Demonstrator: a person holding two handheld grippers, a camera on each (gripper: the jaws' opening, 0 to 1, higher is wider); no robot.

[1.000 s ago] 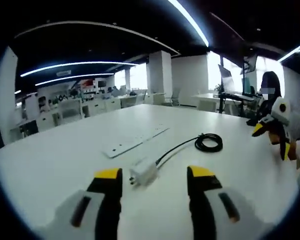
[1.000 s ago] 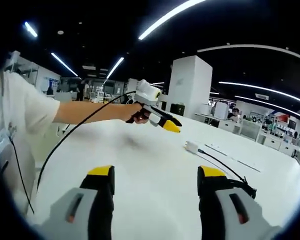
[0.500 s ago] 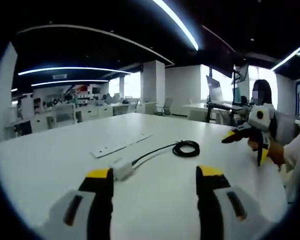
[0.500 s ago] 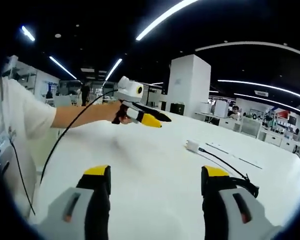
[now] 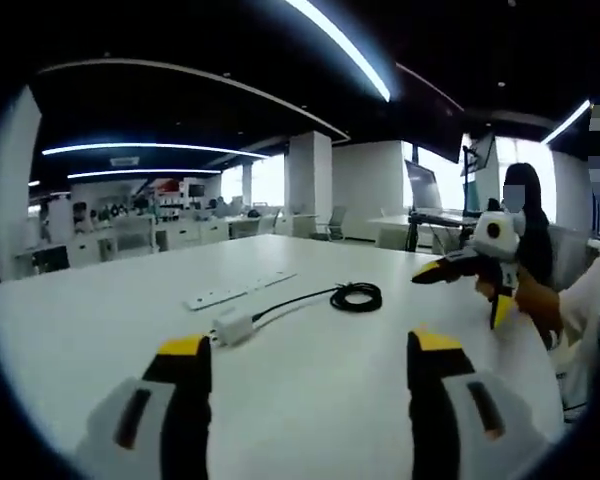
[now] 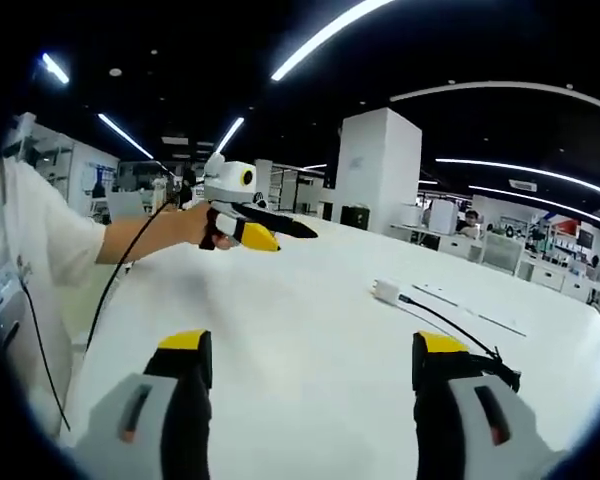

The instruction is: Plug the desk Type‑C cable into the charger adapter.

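Note:
A white charger adapter lies on the white table, with a black cable running from it to a small coil. In the right gripper view the adapter lies ahead to the right, and the cable leads toward the near right. My left gripper is open, held above the table short of the adapter. My right gripper is open too, with nothing between its jaws. The left gripper shows from the side in the right gripper view. The right gripper shows at the right of the left gripper view.
A white power strip lies beyond the adapter. A person's arm in a white sleeve holds the left gripper. Another person sits behind the table's far right. Desks, chairs and pillars fill the office behind.
The left gripper has drawn back and lifted, so the adapter looks smaller and farther. In the right gripper view the left gripper has shifted left. Both grippers' jaws have spread a little wider.

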